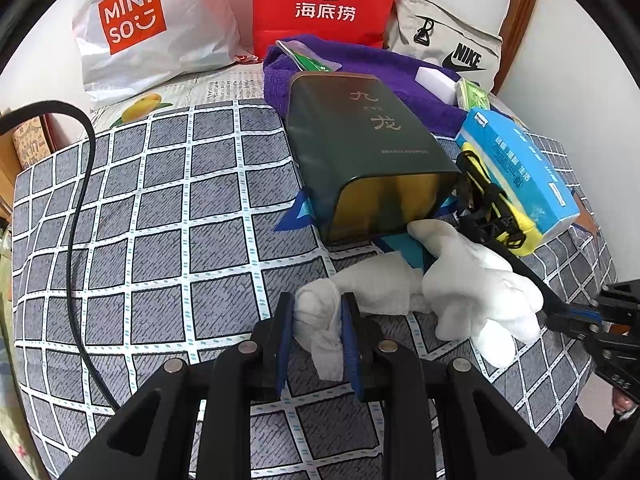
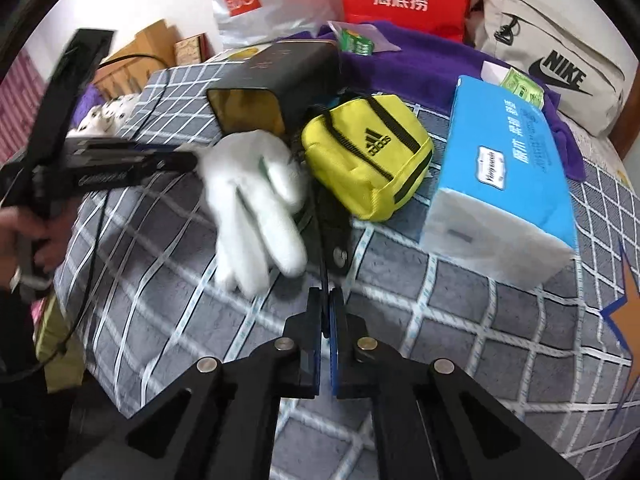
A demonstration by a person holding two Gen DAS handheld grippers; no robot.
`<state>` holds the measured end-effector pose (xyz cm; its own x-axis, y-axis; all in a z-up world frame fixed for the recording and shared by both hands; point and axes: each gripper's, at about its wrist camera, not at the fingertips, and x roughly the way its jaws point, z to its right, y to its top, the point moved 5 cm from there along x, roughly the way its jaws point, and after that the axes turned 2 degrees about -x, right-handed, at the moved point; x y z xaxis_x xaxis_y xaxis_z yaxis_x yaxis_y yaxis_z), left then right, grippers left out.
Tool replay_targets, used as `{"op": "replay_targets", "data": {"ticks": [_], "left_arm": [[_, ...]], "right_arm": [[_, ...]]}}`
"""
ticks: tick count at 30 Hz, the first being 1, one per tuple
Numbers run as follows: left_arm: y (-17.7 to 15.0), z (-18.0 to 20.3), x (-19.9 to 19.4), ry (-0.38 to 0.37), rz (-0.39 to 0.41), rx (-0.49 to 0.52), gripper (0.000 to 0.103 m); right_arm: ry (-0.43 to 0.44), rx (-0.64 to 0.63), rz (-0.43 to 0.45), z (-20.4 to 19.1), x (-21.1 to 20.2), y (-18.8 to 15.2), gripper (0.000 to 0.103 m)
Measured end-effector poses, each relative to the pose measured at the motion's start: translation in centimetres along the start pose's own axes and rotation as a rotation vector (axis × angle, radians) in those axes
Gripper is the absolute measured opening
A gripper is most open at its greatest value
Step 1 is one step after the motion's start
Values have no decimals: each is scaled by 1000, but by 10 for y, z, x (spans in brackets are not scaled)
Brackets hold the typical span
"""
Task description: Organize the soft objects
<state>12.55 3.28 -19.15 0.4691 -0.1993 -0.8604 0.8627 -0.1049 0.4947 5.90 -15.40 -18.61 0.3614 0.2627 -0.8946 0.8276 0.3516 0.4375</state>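
The left gripper is clamped narrowly on the cuff end of a white cotton glove, whose fingers trail away ahead and to the right of the jaws across the checked bedsheet. Just beyond the glove's far tip lies a dark green tin on its side, its open gold-lined mouth facing back toward the claw. The right gripper has its jaws closed flat together with no cloth between them; only a thin black strap runs up from between the tips toward a yellow Adidas pouch ahead of it, and whether the pads actually pinch that strap I cannot tell. The glove lies just ahead and to the left of these shut jaws, and a blue tissue pack sits ahead to the right. The likely trouble is that the glove is held by one bunched end only, so lifting it would let the limp fingers drag, snag on the tin's rim or sweep against the pouch and its strap. If the right claw has caught the strap, pulling would tow the pouch into the glove. The shallow bite on soft fabric could also slip free.
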Motion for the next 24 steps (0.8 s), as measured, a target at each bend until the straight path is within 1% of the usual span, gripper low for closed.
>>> {"op": "replay_targets", "data": {"ticks": [3, 4, 6, 7, 8, 10, 11, 13, 15, 16, 17, 20, 24], "left_arm": [[-1, 0, 0, -3, -1, -2, 23], [-2, 0, -1, -4, 0, -5, 23], [-2, 0, 0, -5, -2, -5, 23], [-2, 0, -1, -5, -3, -6, 23], [-3, 0, -1, -4, -4, -4, 23], [-2, 0, 0, -1, -5, 3, 24], [-2, 0, 0, -1, -4, 5, 24], [-1, 1, 1, 0, -1, 10, 24], [0, 1, 3, 2, 0, 15, 24], [1, 0, 3, -1, 1, 14, 24], [0, -1, 3, -6, 1, 14, 23], [1, -6, -2, -43, 17, -10, 22], [3, -11, -15, -35, 43, -27, 22]], "right_arm": [[67, 2, 1, 3, -15, -9, 3], [74, 7, -5, 4, -16, -12, 3], [49, 14, -26, 8, -9, -15, 4], [44, 18, -36, 7, -5, -16, 7], [39, 24, -45, 8, 0, -15, 8], [46, 35, -38, 7, 5, -10, 9], [49, 37, -29, 6, 7, -6, 16], [47, 33, -24, 3, 12, 0, 20], [42, 23, -13, -1, 15, 6, 20], [50, 18, -14, -4, 18, 9, 10], [45, 12, -13, -4, 19, 9, 3], [44, 2, -18, -5, 16, 9, 3], [79, 14, 25, -4, -9, 4, 3]]}}
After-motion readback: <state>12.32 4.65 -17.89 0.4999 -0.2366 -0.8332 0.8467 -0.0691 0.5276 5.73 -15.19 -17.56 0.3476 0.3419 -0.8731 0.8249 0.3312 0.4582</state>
